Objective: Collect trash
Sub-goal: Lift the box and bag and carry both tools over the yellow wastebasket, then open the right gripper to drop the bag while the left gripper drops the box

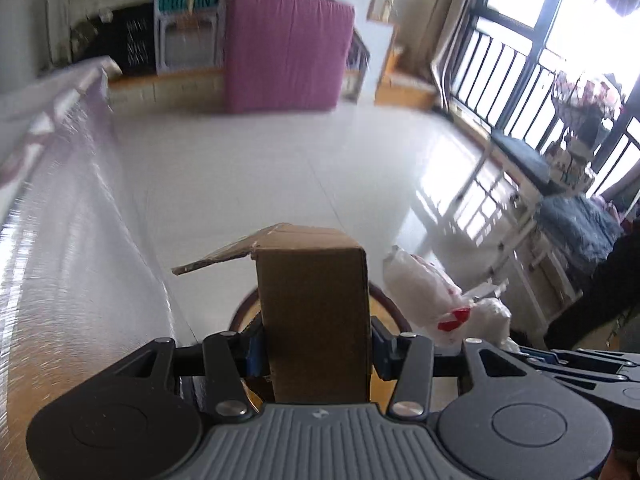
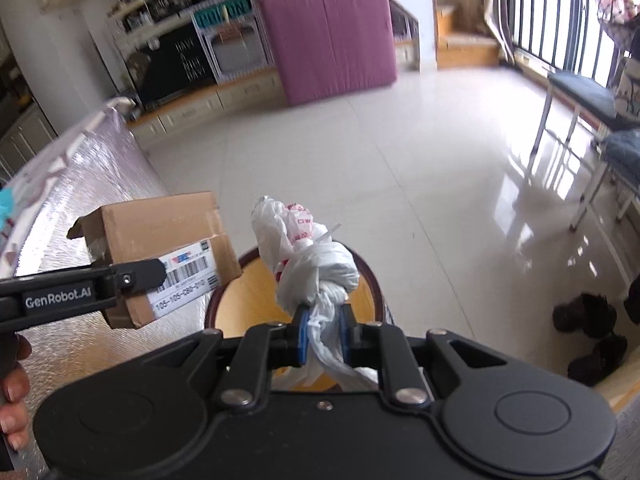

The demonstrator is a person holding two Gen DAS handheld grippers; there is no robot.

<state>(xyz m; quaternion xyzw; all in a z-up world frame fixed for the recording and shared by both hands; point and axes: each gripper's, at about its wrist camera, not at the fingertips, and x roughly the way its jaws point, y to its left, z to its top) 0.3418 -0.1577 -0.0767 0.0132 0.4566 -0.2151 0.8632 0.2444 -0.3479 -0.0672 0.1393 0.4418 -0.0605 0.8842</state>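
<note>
My left gripper (image 1: 316, 354) is shut on a brown cardboard box (image 1: 314, 300) with an open flap, held in the air. The box (image 2: 160, 240) with a shipping label also shows in the right wrist view, gripped by the left gripper (image 2: 148, 276). My right gripper (image 2: 323, 330) is shut on a knotted white plastic bag (image 2: 308, 264) with red print. The bag (image 1: 432, 300) shows to the right of the box in the left wrist view. Both are held over a round bin (image 2: 248, 300) with a dark red rim and yellow inside.
A surface under shiny plastic film (image 1: 60, 220) runs along the left. A pink mat (image 2: 332, 36) leans upright at the back. White chairs with blue cushions (image 2: 580, 96) stand by the barred window on the right. Dark shoes (image 2: 592, 336) lie on the floor at right.
</note>
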